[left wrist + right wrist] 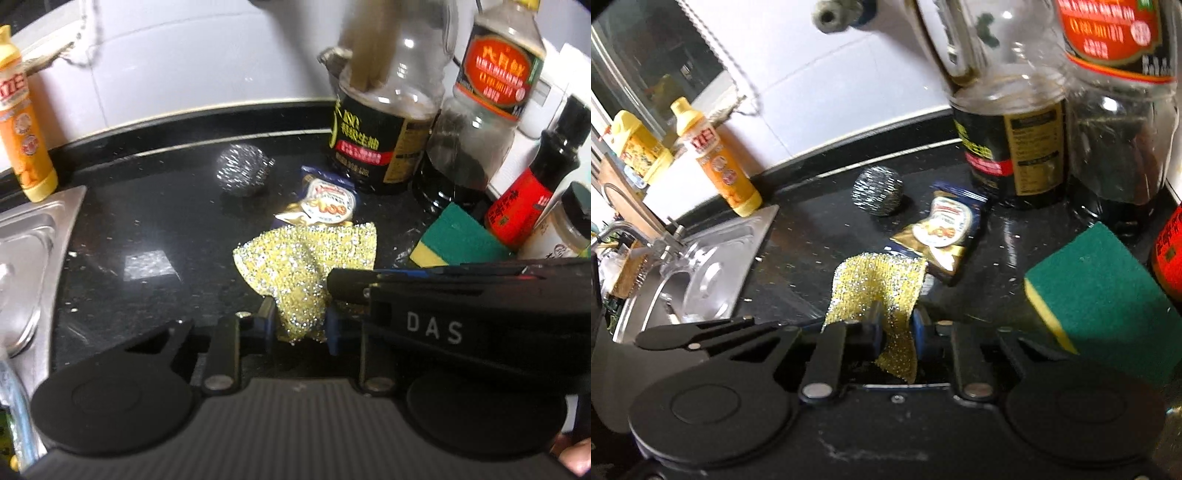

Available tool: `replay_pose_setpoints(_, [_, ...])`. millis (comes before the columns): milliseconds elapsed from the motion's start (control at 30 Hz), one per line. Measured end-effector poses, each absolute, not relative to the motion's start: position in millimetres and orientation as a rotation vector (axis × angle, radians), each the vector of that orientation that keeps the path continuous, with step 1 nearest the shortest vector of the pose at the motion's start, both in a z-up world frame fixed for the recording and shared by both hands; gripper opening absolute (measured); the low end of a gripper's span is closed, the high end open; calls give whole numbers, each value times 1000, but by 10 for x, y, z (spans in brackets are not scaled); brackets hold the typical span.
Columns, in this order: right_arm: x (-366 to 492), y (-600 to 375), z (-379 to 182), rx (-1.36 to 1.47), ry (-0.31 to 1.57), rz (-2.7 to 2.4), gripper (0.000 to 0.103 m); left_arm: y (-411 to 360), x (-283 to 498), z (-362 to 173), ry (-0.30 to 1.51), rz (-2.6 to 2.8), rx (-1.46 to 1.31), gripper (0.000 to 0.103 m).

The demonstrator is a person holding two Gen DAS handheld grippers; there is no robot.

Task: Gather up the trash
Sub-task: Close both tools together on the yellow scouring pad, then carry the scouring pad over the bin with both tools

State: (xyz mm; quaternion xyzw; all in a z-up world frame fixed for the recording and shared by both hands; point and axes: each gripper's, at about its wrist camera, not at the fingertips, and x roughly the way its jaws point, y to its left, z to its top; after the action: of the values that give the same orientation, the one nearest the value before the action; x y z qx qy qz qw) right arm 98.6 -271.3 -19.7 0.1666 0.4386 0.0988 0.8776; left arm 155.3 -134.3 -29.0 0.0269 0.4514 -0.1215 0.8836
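1. The left gripper (299, 325) was clamped on a glittery gold scouring cloth (306, 258), its blue pads pressing the cloth's near end.
2. The right gripper (895, 328) pinched the same cloth (875, 284) between its own blue pads.
3. The snack wrapper (325, 203), the trash, lay on the black counter (147, 221) just beyond the cloth's far edge, touching it.
4. A steel wool ball (242, 168) sat left of the wrapper and farther back.
5. A green and yellow sponge (458, 236) rested to the right, near the sauce bottles (384, 129).
6. An orange detergent bottle (26, 129) stood far left beside the sink (33, 236).
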Motion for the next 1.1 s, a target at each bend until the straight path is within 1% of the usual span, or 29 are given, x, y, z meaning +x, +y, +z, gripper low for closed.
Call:
replay_pose_setpoints(333, [793, -2252, 228, 353, 848, 246, 17, -883, 1247, 133, 859, -241, 40, 26])
replay_pose_setpoints(600, [684, -1618, 515, 343, 813, 320, 18, -246, 920, 398, 798, -238, 46, 26])
replay_pose_setpoints(833, [593, -996, 561, 319, 825, 370, 18, 359, 683, 423, 794, -238, 46, 26])
replay_pose_setpoints(1100, [565, -303, 464, 278, 884, 412, 18, 983, 437, 306, 815, -222, 38, 26])
